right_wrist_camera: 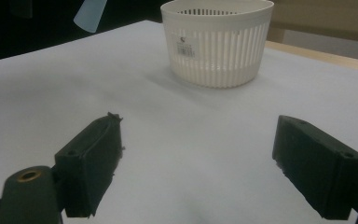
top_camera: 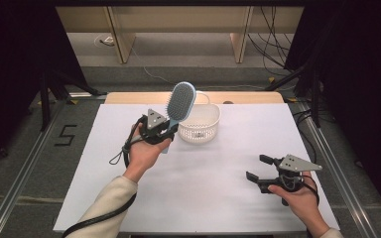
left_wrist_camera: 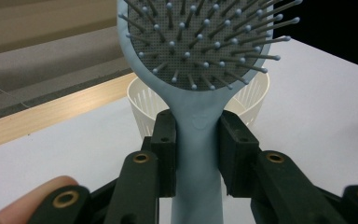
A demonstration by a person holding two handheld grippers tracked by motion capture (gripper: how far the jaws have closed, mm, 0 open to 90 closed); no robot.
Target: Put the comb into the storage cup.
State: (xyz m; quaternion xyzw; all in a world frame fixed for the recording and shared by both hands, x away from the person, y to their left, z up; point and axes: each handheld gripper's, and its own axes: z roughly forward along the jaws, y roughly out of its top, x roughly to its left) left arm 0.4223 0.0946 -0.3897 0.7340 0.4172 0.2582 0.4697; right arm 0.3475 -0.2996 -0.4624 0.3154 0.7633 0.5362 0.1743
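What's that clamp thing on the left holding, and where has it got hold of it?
The left gripper holds a light blue hairbrush by the handle, just below the bristled head. The right gripper is open and holds nothing.

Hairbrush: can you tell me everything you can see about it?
The hairbrush is pale blue and looks like plastic, with an oval head, a grey pad and thin bristles tipped with little balls. The left tool is shut on its handle and holds it upright in the air, head up, bristles toward the person, beside the white basket.
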